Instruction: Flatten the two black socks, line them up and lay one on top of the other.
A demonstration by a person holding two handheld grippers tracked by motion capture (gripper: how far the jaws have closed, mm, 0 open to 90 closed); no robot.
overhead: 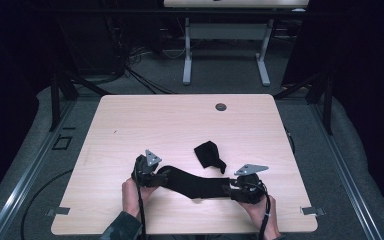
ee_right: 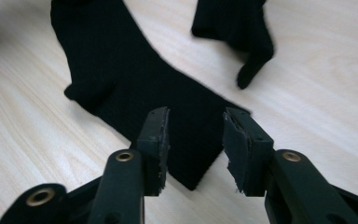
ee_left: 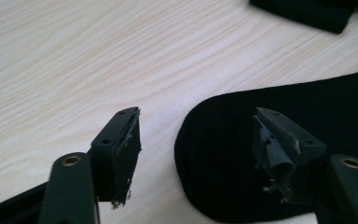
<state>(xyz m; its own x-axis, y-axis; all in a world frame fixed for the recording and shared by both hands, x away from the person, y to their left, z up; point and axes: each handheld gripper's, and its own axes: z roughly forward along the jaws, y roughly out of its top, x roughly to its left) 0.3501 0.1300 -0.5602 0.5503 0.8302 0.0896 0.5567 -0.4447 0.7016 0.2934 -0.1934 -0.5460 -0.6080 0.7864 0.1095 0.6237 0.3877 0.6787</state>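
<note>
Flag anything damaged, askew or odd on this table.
The grey rubber pads on the left gripper are torn and peeling, with ragged edges. The second black sock lies crumpled, while the long black sock lies flat between both open grippers.

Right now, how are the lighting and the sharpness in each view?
High view: table lit, surroundings very dark. Left gripper view: black sock shows no detail, far cloth soft. Right gripper view: wood at top left blurred, gripper sharper.

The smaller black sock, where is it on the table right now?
In the high view the smaller sock lies crumpled near the table's middle, just beyond the long sock stretched between the two grippers, nearer the right gripper.
</note>
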